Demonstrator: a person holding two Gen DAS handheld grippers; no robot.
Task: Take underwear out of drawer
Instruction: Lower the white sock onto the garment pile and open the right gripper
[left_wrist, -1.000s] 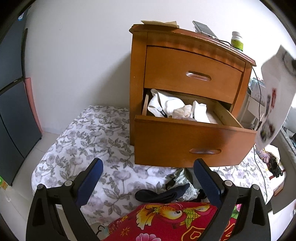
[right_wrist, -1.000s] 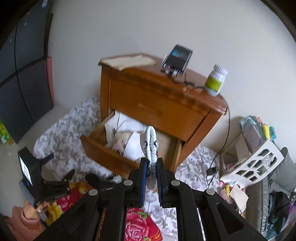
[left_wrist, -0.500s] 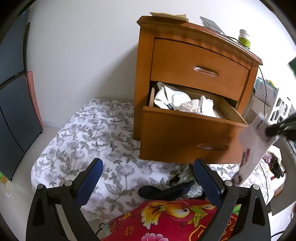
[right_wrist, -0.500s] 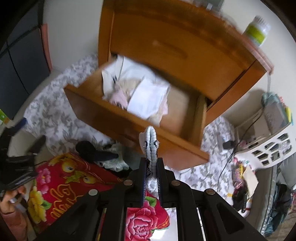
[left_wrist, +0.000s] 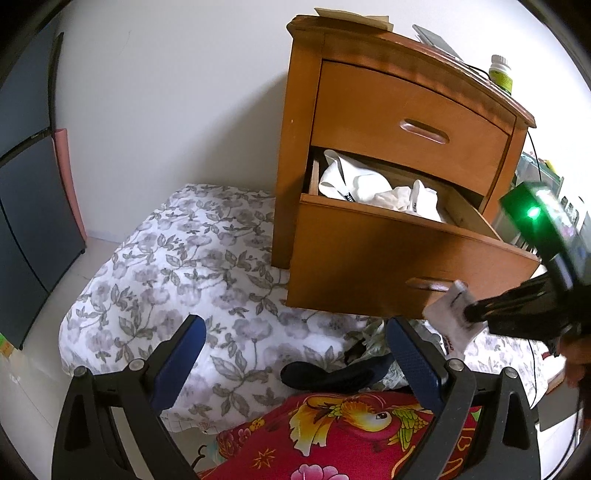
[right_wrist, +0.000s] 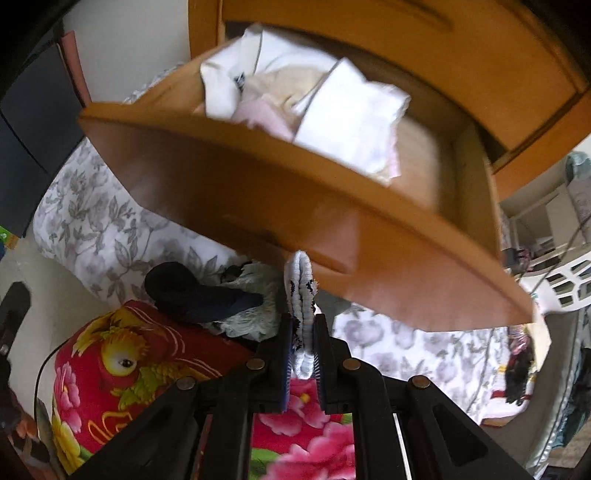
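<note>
Two drawers face out of the wooden nightstand (left_wrist: 388, 122); the lower drawer (left_wrist: 391, 258) stands pulled out, white garments (left_wrist: 373, 188) heaped inside. At five o'clock of it, the right gripper (right_wrist: 302, 334) clenches patterned white underwear (right_wrist: 301, 295) over the red floral cloth (right_wrist: 122, 369). The left gripper (left_wrist: 295, 354) hovers, jaws released wide.

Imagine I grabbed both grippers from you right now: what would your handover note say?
Right gripper: jaws shut on a white patterned piece of underwear, out of the drawer, in front of the drawer front above the garment pile.
Left gripper: jaws open, empty, hovering over the floral bedding.
Lower drawer: open, white garments inside.
Done: one piece out.
Left: probably set it down, then fetch the rest.
</note>
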